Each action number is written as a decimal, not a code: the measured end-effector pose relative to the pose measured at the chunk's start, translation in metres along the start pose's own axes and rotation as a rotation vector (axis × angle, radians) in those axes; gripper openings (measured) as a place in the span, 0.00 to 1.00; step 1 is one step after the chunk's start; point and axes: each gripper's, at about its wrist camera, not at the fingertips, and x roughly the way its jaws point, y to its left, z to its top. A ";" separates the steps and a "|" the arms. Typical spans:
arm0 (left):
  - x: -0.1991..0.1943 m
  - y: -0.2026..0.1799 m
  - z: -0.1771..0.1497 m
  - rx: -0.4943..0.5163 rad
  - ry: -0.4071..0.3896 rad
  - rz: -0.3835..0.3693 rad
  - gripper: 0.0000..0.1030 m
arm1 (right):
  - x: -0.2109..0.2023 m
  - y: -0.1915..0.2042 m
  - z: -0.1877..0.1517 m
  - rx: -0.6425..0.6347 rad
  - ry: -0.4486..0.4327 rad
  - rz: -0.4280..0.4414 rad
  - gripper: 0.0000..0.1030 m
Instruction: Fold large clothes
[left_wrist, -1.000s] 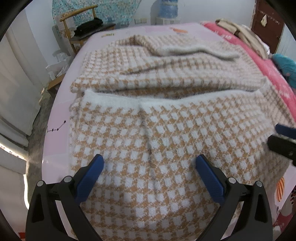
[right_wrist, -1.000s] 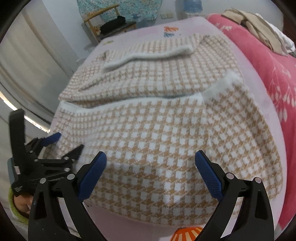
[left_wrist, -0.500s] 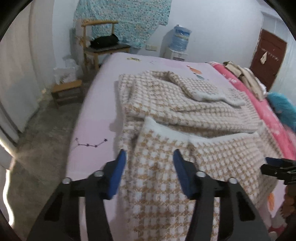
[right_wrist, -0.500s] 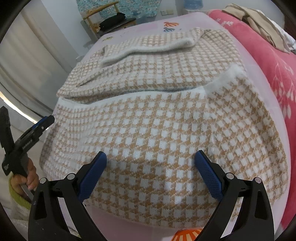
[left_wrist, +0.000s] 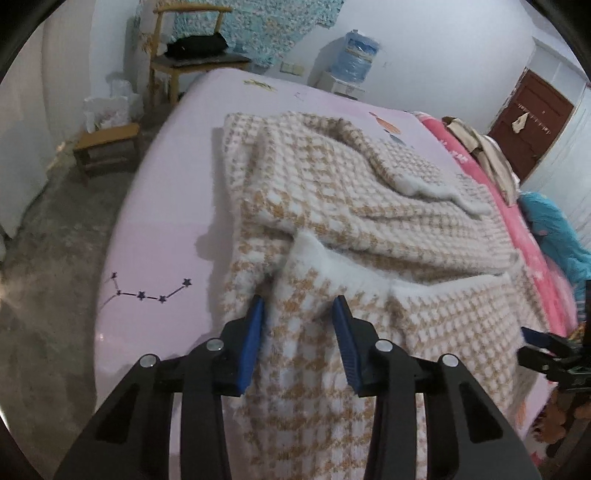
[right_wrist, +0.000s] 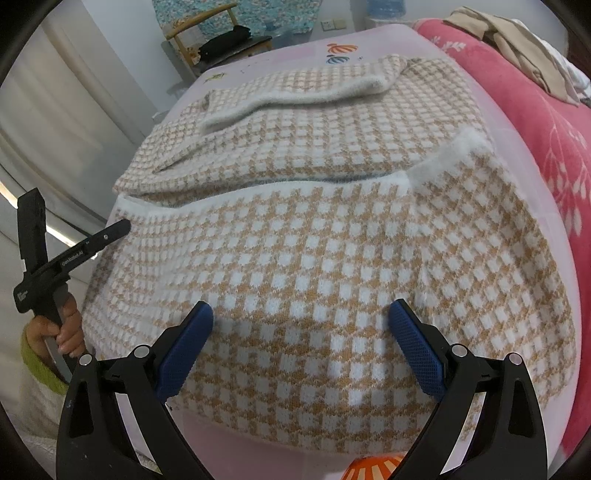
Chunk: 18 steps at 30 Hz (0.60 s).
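A large tan-and-white houndstooth sweater lies spread on the pink bed sheet, its lower half folded up and a sleeve laid across the top. My left gripper is at the sweater's left edge. Its jaws are closing, and a raised fold of the knit fills the gap between the blue pads. The right wrist view shows that gripper in a hand at the fold's left corner. My right gripper hovers open over the near folded edge, with nothing pinched.
A red blanket with piled clothes runs along the bed's right side. Left of the bed is bare concrete floor with a wooden stool and a chair holding a black bag. A water dispenser stands by the far wall.
The left gripper moved left from the sweater's middle to its left edge, and its jaws narrowed from wide open around a fold of knit. The right gripper stayed in place, open.
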 end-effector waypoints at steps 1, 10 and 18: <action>-0.002 0.003 0.001 -0.009 0.012 -0.031 0.36 | 0.000 0.000 0.000 0.000 0.000 0.000 0.89; 0.000 0.009 0.000 -0.014 0.069 -0.124 0.36 | 0.001 0.001 -0.001 0.002 0.000 0.003 0.89; 0.004 0.004 0.010 -0.021 0.037 -0.221 0.36 | 0.001 -0.001 -0.001 0.003 -0.002 0.008 0.89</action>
